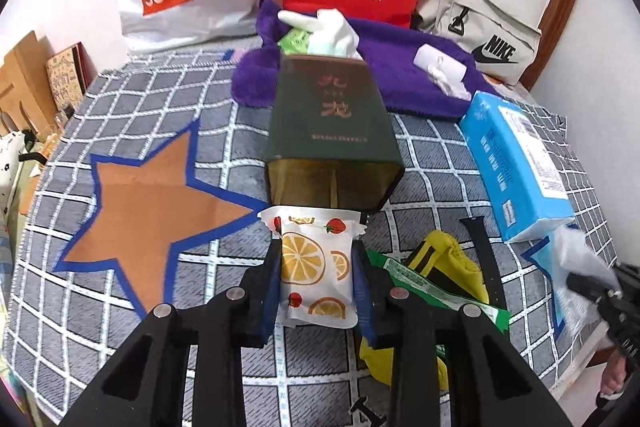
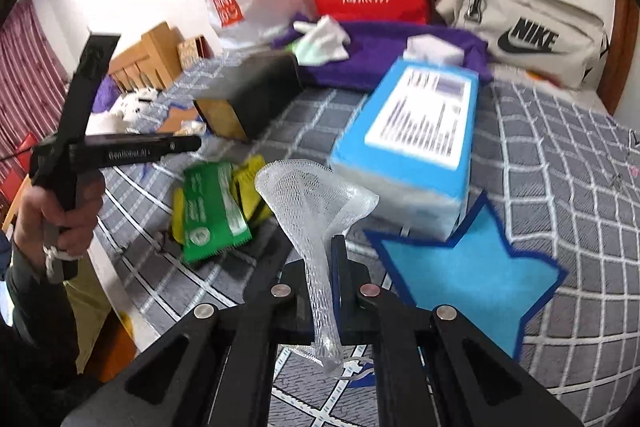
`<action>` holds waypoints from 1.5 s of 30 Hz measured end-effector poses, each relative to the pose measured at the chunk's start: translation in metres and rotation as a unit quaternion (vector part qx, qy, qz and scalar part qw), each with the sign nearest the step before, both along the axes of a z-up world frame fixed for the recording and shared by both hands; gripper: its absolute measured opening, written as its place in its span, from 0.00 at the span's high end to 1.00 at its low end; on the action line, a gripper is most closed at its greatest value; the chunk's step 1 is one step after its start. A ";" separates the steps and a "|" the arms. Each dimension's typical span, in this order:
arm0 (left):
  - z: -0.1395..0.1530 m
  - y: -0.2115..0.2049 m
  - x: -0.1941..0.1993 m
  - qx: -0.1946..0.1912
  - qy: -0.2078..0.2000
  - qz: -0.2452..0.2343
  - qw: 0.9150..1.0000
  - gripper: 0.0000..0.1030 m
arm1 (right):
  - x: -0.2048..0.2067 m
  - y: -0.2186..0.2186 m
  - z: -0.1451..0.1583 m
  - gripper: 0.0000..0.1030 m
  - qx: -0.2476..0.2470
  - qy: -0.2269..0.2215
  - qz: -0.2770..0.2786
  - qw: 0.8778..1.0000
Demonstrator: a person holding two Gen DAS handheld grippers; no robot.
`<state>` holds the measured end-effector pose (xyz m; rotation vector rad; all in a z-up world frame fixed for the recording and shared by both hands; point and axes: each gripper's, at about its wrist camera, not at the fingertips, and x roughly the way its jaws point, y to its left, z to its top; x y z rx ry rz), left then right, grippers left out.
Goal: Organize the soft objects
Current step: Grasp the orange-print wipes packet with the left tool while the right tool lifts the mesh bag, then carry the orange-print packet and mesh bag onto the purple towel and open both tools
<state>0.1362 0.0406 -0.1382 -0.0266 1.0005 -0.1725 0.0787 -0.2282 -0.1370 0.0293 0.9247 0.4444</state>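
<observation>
The left tongs (image 1: 316, 267) squeeze a soft packet with oranges (image 1: 316, 279); a dark green box (image 1: 332, 131) lies just past their tips. The right tongs (image 2: 320, 251) pinch a clear foam net (image 2: 316, 215), with a blue tissue pack (image 2: 416, 139) beyond them

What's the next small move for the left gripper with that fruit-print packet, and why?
Probably carry it left and set it on the orange star. The left gripper is shut on the fruit-print packet, lifted just in front of the dark green box, and the star beside it lies bare, so it looks like a sorting spot.
</observation>
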 end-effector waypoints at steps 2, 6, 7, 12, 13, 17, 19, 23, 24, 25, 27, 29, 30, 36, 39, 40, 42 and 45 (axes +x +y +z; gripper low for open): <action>0.006 0.002 -0.001 -0.003 -0.004 0.004 1.000 0.70 | -0.001 -0.003 0.011 0.95 0.003 -0.012 -0.003 1.000; 0.023 0.004 -0.001 -0.006 -0.017 0.011 1.000 0.70 | 0.003 -0.011 0.029 0.95 0.000 -0.027 -0.022 0.999; 0.027 0.004 -0.001 -0.007 -0.021 0.014 1.000 0.70 | 0.006 -0.013 0.032 0.95 -0.002 -0.029 -0.027 0.999; 0.046 0.000 0.006 -0.004 -0.038 0.013 0.999 0.70 | 0.020 -0.024 0.052 0.95 -0.006 -0.047 -0.043 0.998; 0.050 -0.001 0.007 -0.005 -0.041 0.013 0.999 0.70 | 0.022 -0.025 0.056 0.95 -0.008 -0.051 -0.044 0.998; 0.065 -0.004 0.018 -0.014 -0.051 0.011 0.999 0.70 | 0.038 -0.029 0.072 0.95 -0.008 -0.067 -0.046 0.997; 0.070 -0.006 0.025 -0.014 -0.055 0.011 0.998 0.70 | 0.046 -0.029 0.076 0.95 -0.007 -0.071 -0.045 0.996; 0.077 -0.009 0.036 -0.017 -0.058 0.012 0.998 0.70 | 0.067 -0.030 0.085 0.95 -0.010 -0.077 -0.050 0.996; 0.079 -0.009 0.040 -0.017 -0.058 0.012 0.998 0.70 | 0.072 -0.030 0.086 0.95 -0.008 -0.076 -0.050 0.996; 0.080 -0.010 0.043 -0.017 -0.059 0.012 0.998 0.70 | 0.078 -0.030 0.087 0.95 -0.007 -0.074 -0.050 0.996; 0.083 -0.011 0.051 -0.016 -0.060 0.013 0.998 0.70 | 0.090 -0.032 0.088 0.95 -0.010 -0.073 -0.054 0.996; 0.084 -0.011 0.058 -0.016 -0.061 0.016 0.998 0.70 | 0.101 -0.033 0.089 0.95 -0.012 -0.072 -0.057 0.996; 0.085 -0.011 0.062 -0.017 -0.061 0.017 0.998 0.70 | 0.107 -0.034 0.090 0.95 -0.011 -0.072 -0.057 0.996; 0.089 -0.011 0.087 -0.020 -0.060 0.028 0.998 0.70 | 0.145 -0.042 0.095 0.95 -0.009 -0.074 -0.067 0.995; 0.088 -0.010 0.101 -0.016 -0.056 0.033 0.998 0.70 | 0.164 -0.046 0.097 0.95 -0.005 -0.076 -0.075 0.994; 0.088 -0.010 0.106 -0.017 -0.055 0.035 0.998 0.70 | 0.170 -0.047 0.098 0.95 -0.003 -0.077 -0.078 0.994; 0.089 -0.009 0.113 -0.020 -0.054 0.036 0.998 0.70 | 0.180 -0.048 0.100 0.95 -0.002 -0.078 -0.082 0.994; 0.090 -0.009 0.126 -0.021 -0.054 0.038 0.998 0.70 | 0.197 -0.049 0.103 0.95 0.006 -0.081 -0.083 0.993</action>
